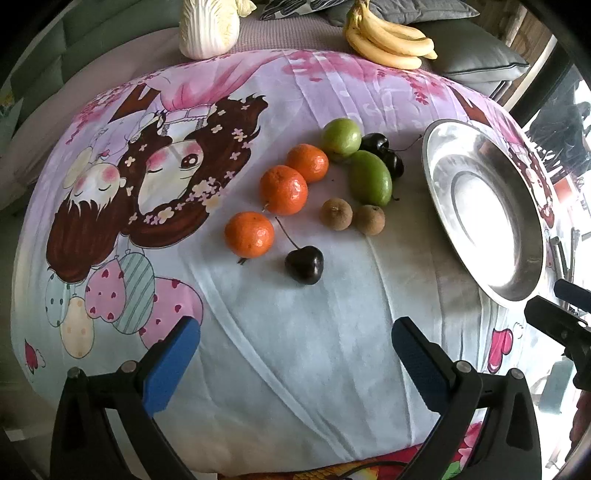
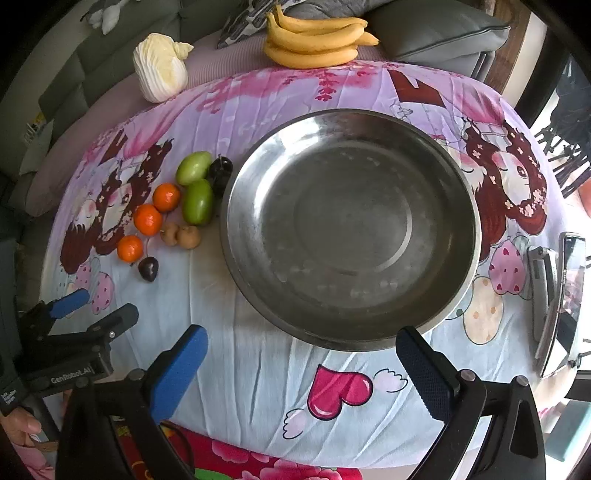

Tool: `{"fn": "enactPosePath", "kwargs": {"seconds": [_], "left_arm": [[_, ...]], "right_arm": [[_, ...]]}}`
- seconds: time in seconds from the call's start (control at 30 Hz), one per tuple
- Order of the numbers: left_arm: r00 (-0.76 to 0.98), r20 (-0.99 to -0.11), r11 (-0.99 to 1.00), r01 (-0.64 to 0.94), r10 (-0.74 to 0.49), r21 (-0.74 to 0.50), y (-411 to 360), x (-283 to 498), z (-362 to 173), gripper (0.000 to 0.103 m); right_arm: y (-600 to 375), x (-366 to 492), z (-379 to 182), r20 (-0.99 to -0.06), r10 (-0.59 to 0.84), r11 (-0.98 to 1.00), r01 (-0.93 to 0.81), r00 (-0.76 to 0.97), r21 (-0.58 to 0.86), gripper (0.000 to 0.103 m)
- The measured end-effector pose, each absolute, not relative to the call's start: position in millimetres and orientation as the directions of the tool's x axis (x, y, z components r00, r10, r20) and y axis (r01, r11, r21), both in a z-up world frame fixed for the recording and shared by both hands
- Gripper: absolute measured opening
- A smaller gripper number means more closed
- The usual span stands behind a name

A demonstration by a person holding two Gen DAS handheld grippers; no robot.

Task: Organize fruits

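Cartoon-printed cloth (image 1: 295, 350) covers the table before a grey sofa (image 2: 436, 33), the small fruits (image 1: 284, 190) clustered just left of the steel basin (image 2: 351, 229), while left gripper (image 1: 295, 350) and right gripper (image 2: 301, 354) hover low, jaws spread wide, holding nothing

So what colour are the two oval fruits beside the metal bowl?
Green. The two oval fruits show best in the left wrist view, near the metal bowl.

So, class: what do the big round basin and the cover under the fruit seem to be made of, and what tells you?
Basin: apparently stainless steel with a dull brushed finish; grey sheen and bright glare in the left wrist view. Cover: looks like thin printed woven fabric, matte; it shows creases and cartoon prints.
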State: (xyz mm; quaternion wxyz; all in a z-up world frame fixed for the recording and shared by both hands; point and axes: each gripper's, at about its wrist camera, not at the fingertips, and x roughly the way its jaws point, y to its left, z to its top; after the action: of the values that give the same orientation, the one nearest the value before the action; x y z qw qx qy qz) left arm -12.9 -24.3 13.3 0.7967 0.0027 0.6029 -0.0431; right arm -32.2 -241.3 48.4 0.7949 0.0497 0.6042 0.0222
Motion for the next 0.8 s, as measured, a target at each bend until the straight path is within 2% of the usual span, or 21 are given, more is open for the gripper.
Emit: {"fn": "enactPosePath", "kwargs": {"seconds": [0.8], "left_arm": [[0.273,-0.959,0.994,0.095,-0.074,-0.050,-29.3,-14.3,11.5,0.103]], "right_arm": [[-240.3,-31.9,45.8,-0.961,0.098,0.994,0.020,0.258,0.106,0.103]]}}
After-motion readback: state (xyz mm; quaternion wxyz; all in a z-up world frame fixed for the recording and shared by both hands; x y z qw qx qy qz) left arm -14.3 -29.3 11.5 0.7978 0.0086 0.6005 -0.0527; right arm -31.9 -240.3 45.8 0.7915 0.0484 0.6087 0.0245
